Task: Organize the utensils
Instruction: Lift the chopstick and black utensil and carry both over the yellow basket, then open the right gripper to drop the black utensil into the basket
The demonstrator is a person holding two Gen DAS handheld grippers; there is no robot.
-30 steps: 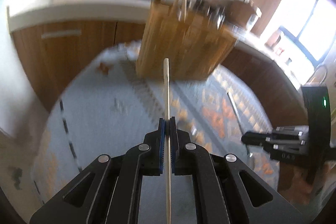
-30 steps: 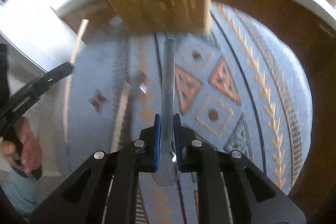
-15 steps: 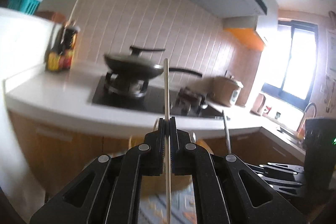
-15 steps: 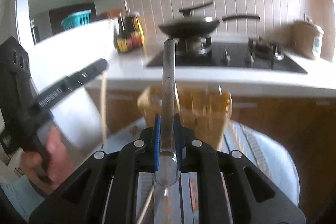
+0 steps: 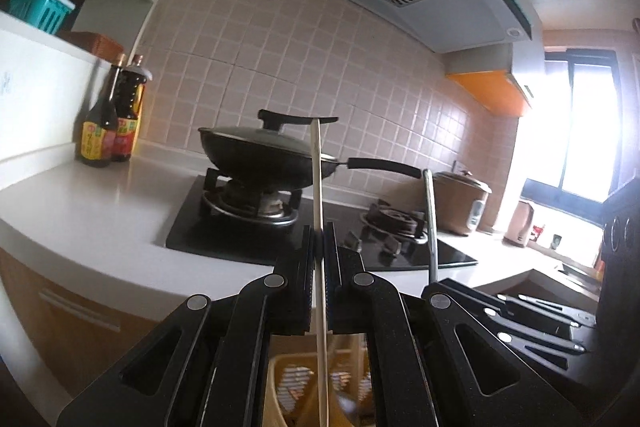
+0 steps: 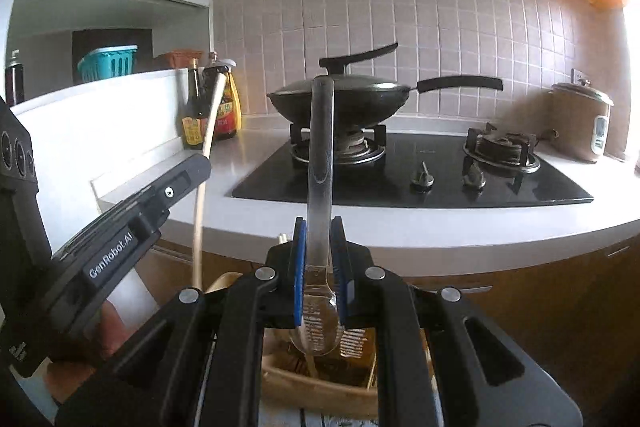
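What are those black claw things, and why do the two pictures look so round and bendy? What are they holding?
Those are two hand-held grabbers that a person squeezes, one in each hand. Each has a small wide-eyed camera looking along its fingers, which bends the picture round.

One picture is from the left claw. It is shut on a thin pale chopstick standing upright. The other is from the right claw, shut on a clear plastic spoon, handle pointing up. In that view you can also see the left grabber off to the side and part of the hand holding it.

Ahead is a white kitchen counter with a black stove, a lidded wok, sauce bottles and a rice cooker. Just below the claws sits a wooden utensil holder, only partly in view.
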